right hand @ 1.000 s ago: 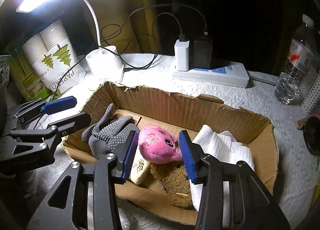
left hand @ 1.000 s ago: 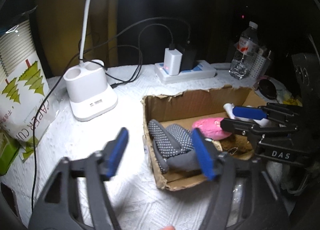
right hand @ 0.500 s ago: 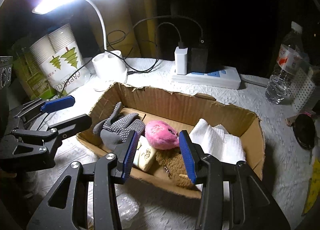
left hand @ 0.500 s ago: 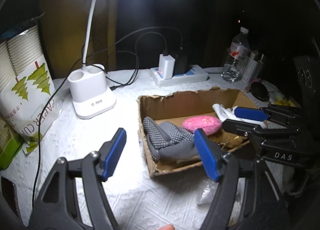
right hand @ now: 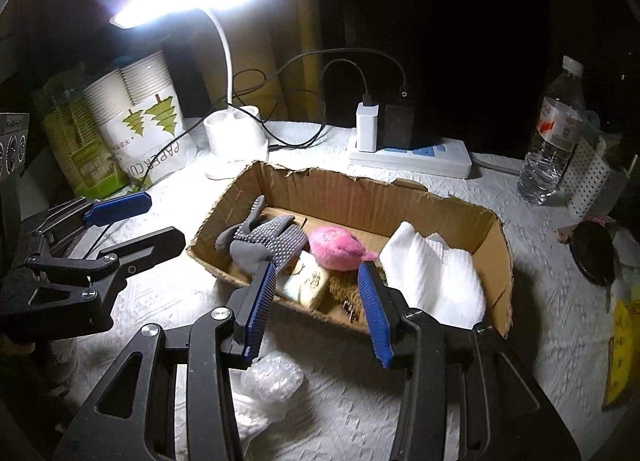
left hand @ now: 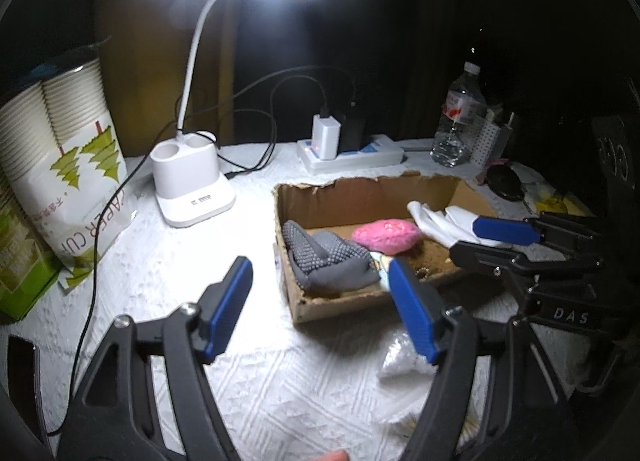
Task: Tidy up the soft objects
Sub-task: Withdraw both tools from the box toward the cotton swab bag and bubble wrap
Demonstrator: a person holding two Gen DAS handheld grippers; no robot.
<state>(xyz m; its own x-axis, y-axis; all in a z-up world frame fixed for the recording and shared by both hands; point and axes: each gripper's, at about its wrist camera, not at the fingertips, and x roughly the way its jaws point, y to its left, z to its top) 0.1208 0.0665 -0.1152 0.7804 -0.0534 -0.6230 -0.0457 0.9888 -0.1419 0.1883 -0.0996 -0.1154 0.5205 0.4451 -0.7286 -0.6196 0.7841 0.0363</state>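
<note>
A torn cardboard box [right hand: 328,189] [left hand: 360,189] sits on the white cloth. It holds a grey dotted glove [right hand: 264,241] [left hand: 328,261], a pink plush toy [right hand: 336,247] [left hand: 386,235], a white towel [right hand: 436,273] [left hand: 436,221], a cream pouch [right hand: 306,281] and a brown fuzzy piece [right hand: 344,289]. My left gripper [left hand: 320,309] [right hand: 132,221] is open and empty, above the cloth left of the box. My right gripper [right hand: 320,309] [left hand: 496,241] is open and empty, above the box's near edge.
A lit desk lamp [left hand: 192,189] [right hand: 234,141] stands behind the box. A paper cup pack [left hand: 68,165] and green box are at left. A power strip with chargers [right hand: 408,157], a water bottle [right hand: 552,141], cables and crumpled plastic [right hand: 272,381] are around.
Both grippers have pulled back and up from the box, so the box looks smaller and the lamp head has come into view. Both stay open and empty.
</note>
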